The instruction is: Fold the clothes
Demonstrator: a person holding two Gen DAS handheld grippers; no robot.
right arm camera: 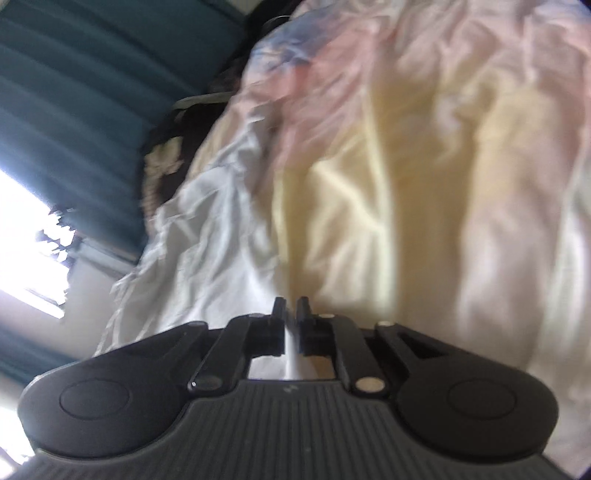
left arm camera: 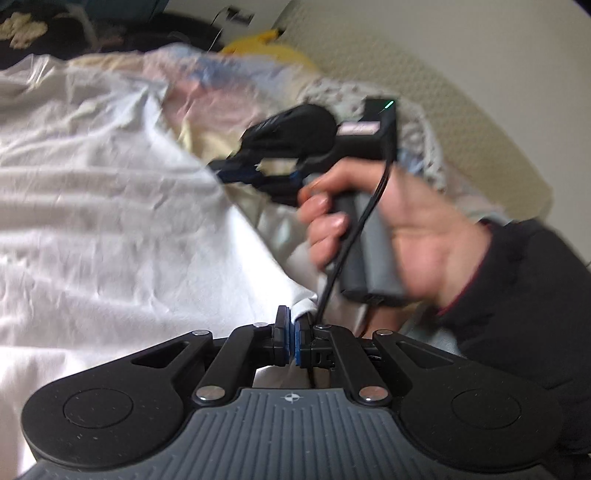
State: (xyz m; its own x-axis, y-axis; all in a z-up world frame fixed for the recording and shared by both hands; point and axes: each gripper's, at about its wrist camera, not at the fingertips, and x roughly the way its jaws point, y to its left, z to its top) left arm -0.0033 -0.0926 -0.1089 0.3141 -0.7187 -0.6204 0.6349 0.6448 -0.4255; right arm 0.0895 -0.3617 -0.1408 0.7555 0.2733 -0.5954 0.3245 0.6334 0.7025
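Nearest the left wrist camera, the left gripper (left arm camera: 293,321) has its jaws pinched tight on a corner of the white garment (left arm camera: 110,206), a small fold of cloth bunched between the blue pads; the grip looks meant to anchor that corner so the rest can be drawn over or pulled flat. Just beyond it, a black cable (left arm camera: 354,229) hangs down from the other tool and passes right beside the pinched corner, where it could snag on the cloth or the fingers. Further on, the person's right hand (left arm camera: 406,229), in a dark sleeve (left arm camera: 517,295), grips the handle of the right gripper (left arm camera: 236,173), which reaches toward the garment's far edge. In its own view the right gripper (right arm camera: 291,310) has its jaws narrow, a slim gap between them, with a white fold of cloth running up through that gap; whether the pads actually press on it I cannot tell through the blur, but it appears placed to take a second hold along the same edge. The garment lies spread and creased over a bed, resting on a pastel quilt (right arm camera: 406,166) of cream, pink and blue whose soft folds give an uneven base. Beyond lie a yellow item (left arm camera: 273,44), dark clothing (left arm camera: 55,33) and teal curtains (right arm camera: 74,92) by a bright window (right arm camera: 26,229).
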